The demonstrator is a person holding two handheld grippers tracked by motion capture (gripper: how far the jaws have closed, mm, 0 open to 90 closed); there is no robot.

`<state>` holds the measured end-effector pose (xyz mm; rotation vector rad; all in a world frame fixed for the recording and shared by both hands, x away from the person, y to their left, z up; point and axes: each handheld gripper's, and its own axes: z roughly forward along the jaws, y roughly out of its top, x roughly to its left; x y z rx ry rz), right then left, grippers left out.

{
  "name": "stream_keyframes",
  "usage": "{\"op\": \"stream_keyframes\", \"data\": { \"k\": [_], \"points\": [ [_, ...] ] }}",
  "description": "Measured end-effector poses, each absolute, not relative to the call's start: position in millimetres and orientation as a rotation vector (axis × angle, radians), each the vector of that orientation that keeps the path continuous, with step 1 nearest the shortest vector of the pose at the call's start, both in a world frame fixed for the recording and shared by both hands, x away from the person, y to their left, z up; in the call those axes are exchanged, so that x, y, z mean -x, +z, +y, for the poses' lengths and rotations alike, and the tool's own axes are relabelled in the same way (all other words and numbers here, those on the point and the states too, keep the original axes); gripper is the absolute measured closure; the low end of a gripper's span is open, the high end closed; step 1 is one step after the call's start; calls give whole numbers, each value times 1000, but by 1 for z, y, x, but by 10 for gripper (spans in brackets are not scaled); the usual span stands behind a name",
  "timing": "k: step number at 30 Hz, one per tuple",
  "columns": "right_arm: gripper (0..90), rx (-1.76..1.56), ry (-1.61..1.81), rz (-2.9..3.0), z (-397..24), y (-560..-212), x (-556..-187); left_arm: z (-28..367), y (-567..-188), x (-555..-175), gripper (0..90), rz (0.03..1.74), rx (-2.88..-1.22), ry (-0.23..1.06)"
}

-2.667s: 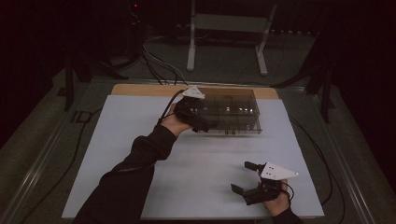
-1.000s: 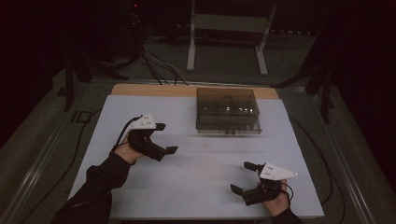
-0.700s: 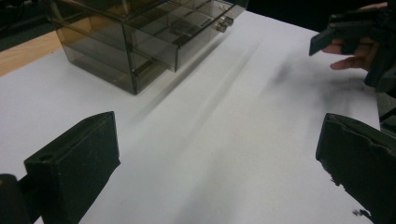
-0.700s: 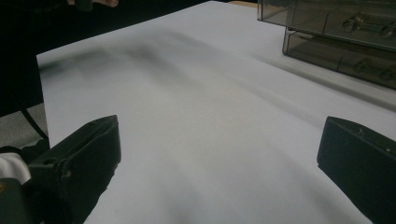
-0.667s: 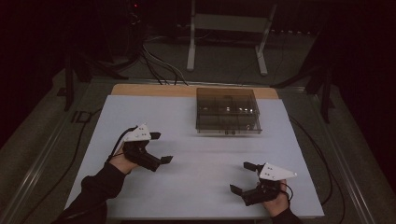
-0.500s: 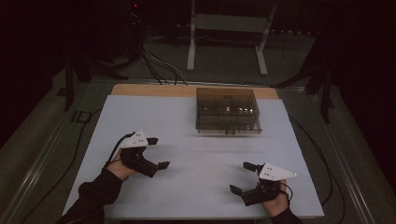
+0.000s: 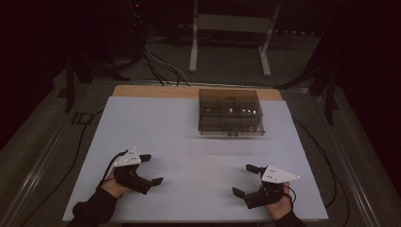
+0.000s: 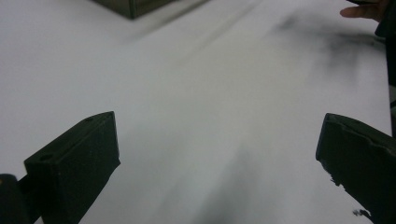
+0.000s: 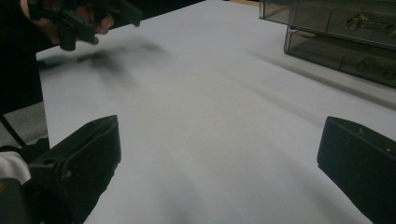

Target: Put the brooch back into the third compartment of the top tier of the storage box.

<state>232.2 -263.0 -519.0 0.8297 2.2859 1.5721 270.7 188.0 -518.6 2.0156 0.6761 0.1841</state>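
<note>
- Grippers first: we hold the left gripper (image 7: pixel 150 169) low over the white table cover, well short of the smoky clear box (image 7: pixel 230 112) and off to its left, jaws spread wide with nothing between them.
- We hold the right gripper (image 7: pixel 246 180) likewise near our edge, well apart from the box and a little to its right, jaws also parted and empty.
- The box, the thing nearest our work, sits toward the far side of the white table cover (image 7: pixel 189 142), lid down, with small pale items showing dimly in its compartments.
- In the right gripper view the box (image 9: pixel 336 32) lies at upper right, and our left hand (image 9: pixel 70 21) with its gripper shows at upper left.
- Between either gripper and the box we see bare cover, nothing in the path.
- Beyond the box a strip of wooden tabletop (image 7: pixel 156 91) shows past the cover's far edge.
- Farther behind the box stands a pale metal frame (image 7: pixel 229 35) on a grey floor, with dark cables (image 7: pixel 156 61) trailing to its left; the room around is dim.
</note>
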Motion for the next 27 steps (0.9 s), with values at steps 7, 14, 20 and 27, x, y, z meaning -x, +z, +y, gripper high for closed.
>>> {"op": "stream_keyframes", "data": {
  "k": [7,14,20,27],
  "points": [
    [0,-828,1574,2298,-262,-520,-232,197,-527,-258,5,688,-2031,228],
    [0,-830,1575,2291,-262,-519,-232,209,-534,-244,5,715,-2025,226],
    [0,-828,1578,2294,-263,-519,-232,220,-538,-236,5,748,-2033,261],
    [0,-826,1580,2295,-263,-519,-232,232,-542,-227,5,798,-2051,259]
  ]
}}
